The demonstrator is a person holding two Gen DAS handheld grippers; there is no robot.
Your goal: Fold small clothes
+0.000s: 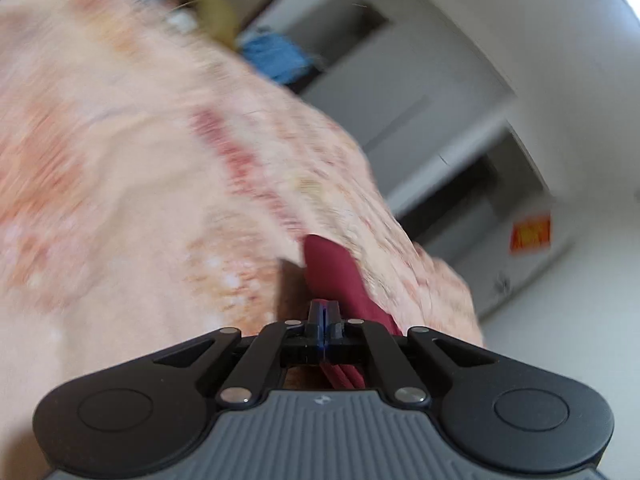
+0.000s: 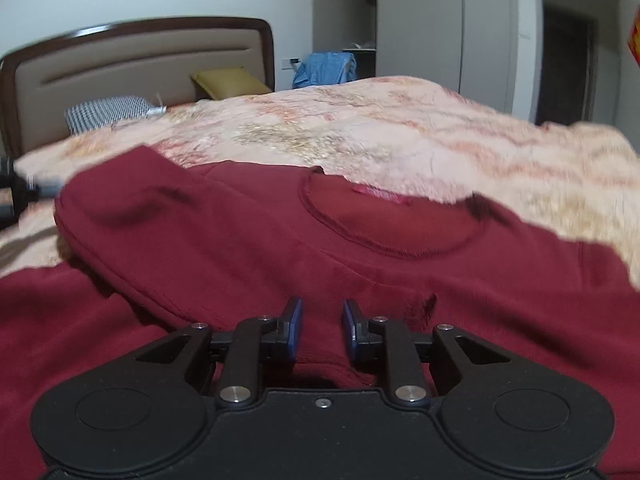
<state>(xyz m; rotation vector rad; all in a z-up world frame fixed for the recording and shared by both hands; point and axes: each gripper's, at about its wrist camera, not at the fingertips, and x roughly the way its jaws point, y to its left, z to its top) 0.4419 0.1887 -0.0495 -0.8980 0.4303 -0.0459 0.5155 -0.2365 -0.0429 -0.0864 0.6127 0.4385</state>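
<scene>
**Sweater fold, sleeve stage, on a bed**

Sweater [image 2: 248, 248], dark red, spread front-up on a bed [image 2: 400, 128] under a peach patterned blanket [image 2: 440, 136]; neckline [image 2: 388, 220] facing away from the right wrist view, one sleeve [image 2: 132, 216] already lying across the chest. Left hand-held gripper [image 1: 323, 312] clamped tight on a pinch of the same red fabric [image 1: 332, 268], jaws fully together, cloth trailing forward and beneath the jaws; view tilted and motion-blurred, so the exact part gripped not determinable. Right hand-held gripper [image 2: 322, 320] parted to a narrow gap, holding nothing, poised low over the lower chest of the garment. Step in hand, by judgement: carrying a gripped edge or sleeve over the body. Next move likely calling for laying that fabric flat and closing the right jaws on the opposite side. Surface soft and plush, liable to drag on cloth. Room: padded headboard [image 2: 140, 64], yellow pillow [image 2: 230, 80], checked pillow [image 2: 106, 110], blue cloth [image 2: 326, 68] near an open wardrobe [image 2: 420, 20], white walls.
</scene>
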